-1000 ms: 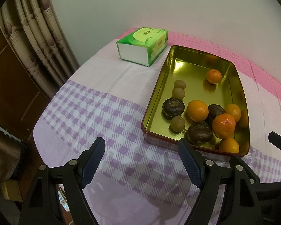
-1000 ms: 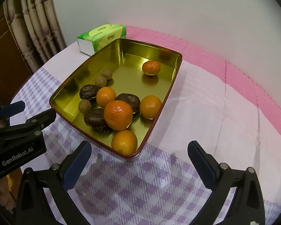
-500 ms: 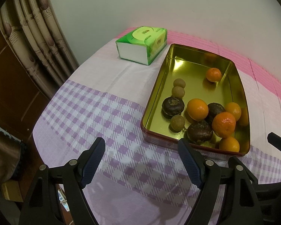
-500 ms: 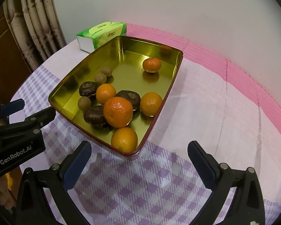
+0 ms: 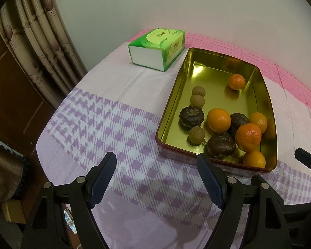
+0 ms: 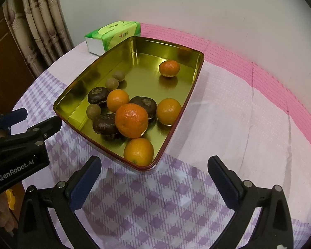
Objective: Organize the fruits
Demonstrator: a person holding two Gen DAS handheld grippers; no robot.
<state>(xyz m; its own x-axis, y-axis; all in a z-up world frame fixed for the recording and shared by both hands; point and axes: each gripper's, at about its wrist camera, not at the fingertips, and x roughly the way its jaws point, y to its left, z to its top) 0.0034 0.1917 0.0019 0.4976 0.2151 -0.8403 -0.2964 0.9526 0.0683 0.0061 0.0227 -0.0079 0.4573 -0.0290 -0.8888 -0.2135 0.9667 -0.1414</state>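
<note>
Almost nothing has changed over the last second: both grippers hover where they were, and the fruit lies just as it did, so the sorting has apparently not begun or is paused between moves. The left gripper [image 5: 156, 179], at the bottom of its own view, stands wide open with nothing between its blue pads, poised over the purple-checked tablecloth [image 5: 97, 124] just short of the near wall of the gold tin tray [image 5: 172, 103]. The right gripper [image 6: 154, 183] is likewise spread wide and empty, low in its frame, in front of the tray's near corner. All the fruit sits inside the tray: five oranges, one alone [image 6: 169, 68] toward the far end and the biggest [image 6: 131, 120] in the near cluster, three dark brown round fruits [image 6: 105, 123] mixed among them, and three small tan longan-like fruits [image 5: 197, 100] along the left wall. A green tissue pack [image 5: 157, 48] lies beyond the tray, upper centre. The kinds are still mingled, so grouping remains to do.
</note>
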